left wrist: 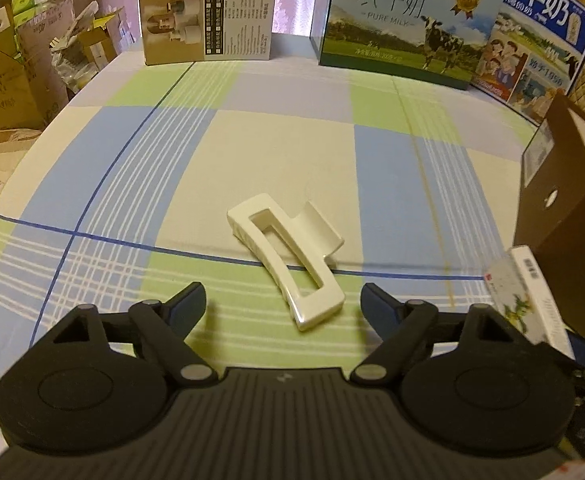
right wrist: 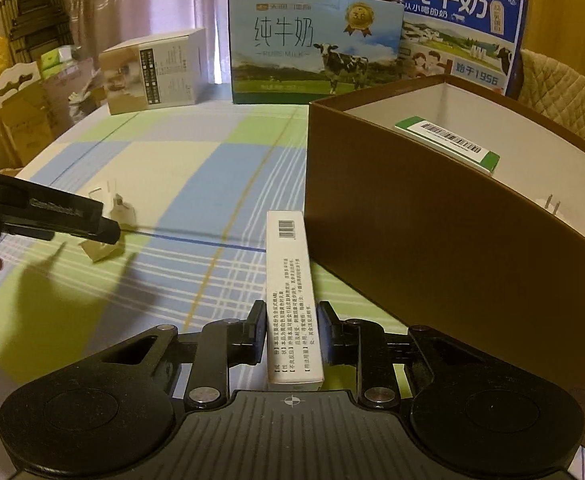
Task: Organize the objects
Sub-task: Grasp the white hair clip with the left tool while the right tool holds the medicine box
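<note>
A cream hair claw clip (left wrist: 288, 260) lies on the plaid tablecloth (left wrist: 252, 152), its near end between the wide-apart fingers of my left gripper (left wrist: 282, 304), which is open and holds nothing. My right gripper (right wrist: 290, 330) is shut on a long white medicine box (right wrist: 290, 288) with a barcode, held just left of the brown storage box (right wrist: 432, 220). Inside that brown box lie a green-and-white box (right wrist: 448, 142) and a white item with metal prongs. In the right wrist view the left gripper (right wrist: 52, 216) hovers over the clip (right wrist: 110, 220). The held box (left wrist: 528, 300) shows at the right in the left wrist view.
Two milk cartons (right wrist: 312, 48) (right wrist: 460, 28) and a tan product box (right wrist: 152, 74) stand along the table's far edge. Cardboard boxes and clutter (left wrist: 20, 72) pile up beyond the table's left side. A quilted chair back (right wrist: 564, 100) sits behind the brown box (left wrist: 564, 216).
</note>
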Action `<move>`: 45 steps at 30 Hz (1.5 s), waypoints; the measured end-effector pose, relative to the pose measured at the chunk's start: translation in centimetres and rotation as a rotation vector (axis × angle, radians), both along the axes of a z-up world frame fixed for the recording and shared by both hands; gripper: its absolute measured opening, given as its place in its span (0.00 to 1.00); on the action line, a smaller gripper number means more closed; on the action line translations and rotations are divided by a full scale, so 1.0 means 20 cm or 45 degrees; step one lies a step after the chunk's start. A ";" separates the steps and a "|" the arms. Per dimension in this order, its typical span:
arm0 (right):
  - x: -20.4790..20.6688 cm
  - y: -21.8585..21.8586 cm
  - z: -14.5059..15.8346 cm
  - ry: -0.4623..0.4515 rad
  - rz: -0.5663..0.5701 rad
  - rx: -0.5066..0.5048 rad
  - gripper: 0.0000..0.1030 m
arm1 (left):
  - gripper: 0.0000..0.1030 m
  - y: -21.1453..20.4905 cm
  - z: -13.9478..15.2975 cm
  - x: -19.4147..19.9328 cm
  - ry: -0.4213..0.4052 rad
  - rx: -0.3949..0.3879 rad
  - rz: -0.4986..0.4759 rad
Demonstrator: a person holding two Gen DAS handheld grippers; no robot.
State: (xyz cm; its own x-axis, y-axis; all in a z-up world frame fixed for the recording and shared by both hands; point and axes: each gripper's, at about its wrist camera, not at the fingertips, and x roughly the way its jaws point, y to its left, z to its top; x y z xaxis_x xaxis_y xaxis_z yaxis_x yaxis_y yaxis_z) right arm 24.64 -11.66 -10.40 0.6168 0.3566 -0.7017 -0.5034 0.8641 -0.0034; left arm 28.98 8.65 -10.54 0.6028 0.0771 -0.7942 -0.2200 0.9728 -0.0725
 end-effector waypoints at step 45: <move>-0.73 -0.34 0.09 0.200 0.029 -0.033 0.22 | 0.29 -0.34 0.06 -0.95 0.196 -0.034 -0.334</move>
